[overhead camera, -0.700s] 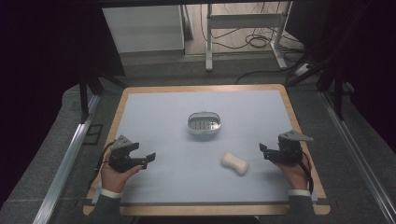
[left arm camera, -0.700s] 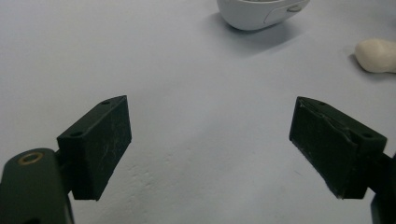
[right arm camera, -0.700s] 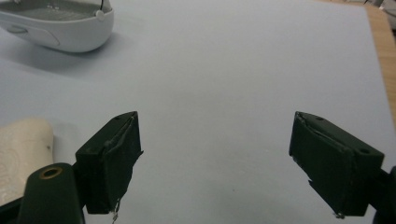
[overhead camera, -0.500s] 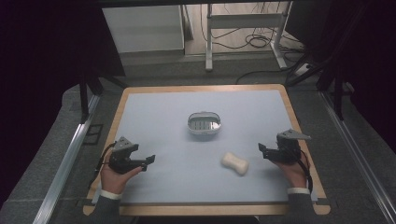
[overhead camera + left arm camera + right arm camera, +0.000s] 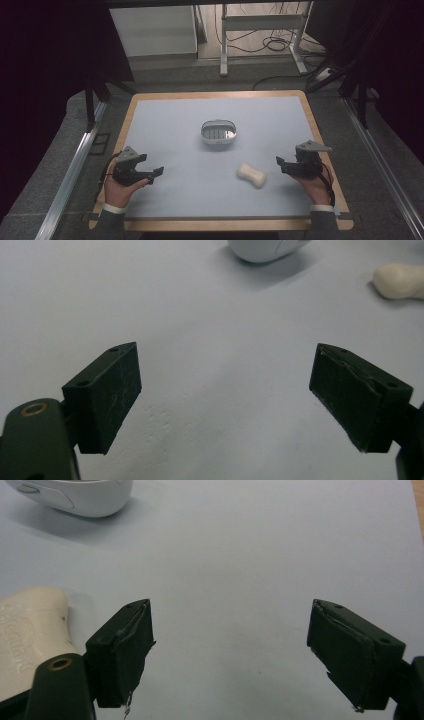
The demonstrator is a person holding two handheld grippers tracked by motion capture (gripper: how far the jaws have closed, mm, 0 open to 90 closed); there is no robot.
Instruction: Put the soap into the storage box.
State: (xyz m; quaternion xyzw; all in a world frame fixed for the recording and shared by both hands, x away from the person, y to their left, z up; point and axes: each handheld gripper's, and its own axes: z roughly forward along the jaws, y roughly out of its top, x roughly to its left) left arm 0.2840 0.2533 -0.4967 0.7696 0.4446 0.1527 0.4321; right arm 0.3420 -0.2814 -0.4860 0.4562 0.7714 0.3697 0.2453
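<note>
A white oval soap dish (image 5: 218,132) with a ribbed insert sits mid-table on the pale blue mat (image 5: 175,125). A cream bar of soap (image 5: 251,174) lies nearer the front, to its right. My right gripper (image 5: 281,165) hovers just right of the soap, pointing left, jaws open and empty. In the right gripper view the soap (image 5: 30,630) lies beside the left jaw and outside the gripper's (image 5: 230,650) gap, with the dish (image 5: 75,495) farther off. My left gripper (image 5: 154,173) is at the front left, open and empty. The left gripper (image 5: 225,395) faces bare mat, with the dish (image 5: 265,247) and soap (image 5: 400,281) far ahead.
A wooden border (image 5: 320,135) frames the mat. Metal rails (image 5: 75,165) run along both sides of the table. A stand's legs and cables (image 5: 260,45) lie on the floor beyond the far edge.
</note>
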